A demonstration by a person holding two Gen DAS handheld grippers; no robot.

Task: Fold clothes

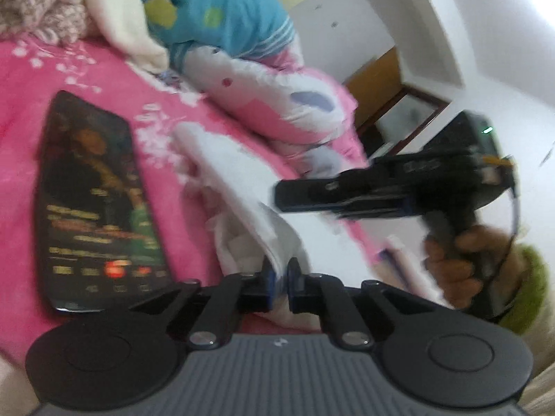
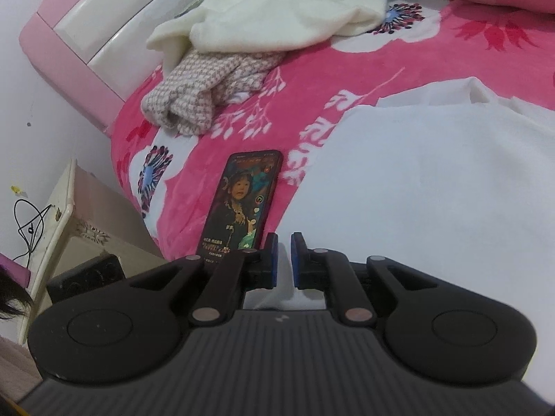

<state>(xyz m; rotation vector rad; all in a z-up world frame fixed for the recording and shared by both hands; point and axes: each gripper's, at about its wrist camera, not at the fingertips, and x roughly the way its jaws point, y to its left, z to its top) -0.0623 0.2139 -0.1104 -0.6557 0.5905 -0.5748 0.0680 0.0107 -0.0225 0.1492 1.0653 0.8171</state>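
Both grippers work a white garment (image 2: 433,190) spread on the pink floral blanket (image 2: 347,69). Left gripper (image 1: 282,277) pinches its blurred edge; right gripper (image 2: 284,260) has a narrow gap, contents hidden. A lit phone (image 2: 242,208) lies beside, partly covered.

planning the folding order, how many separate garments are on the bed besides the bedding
3 for sure: the white garment nearest the grippers, a checked knit by the headboard, and a cream top overlapping it. The blue piece may be another.
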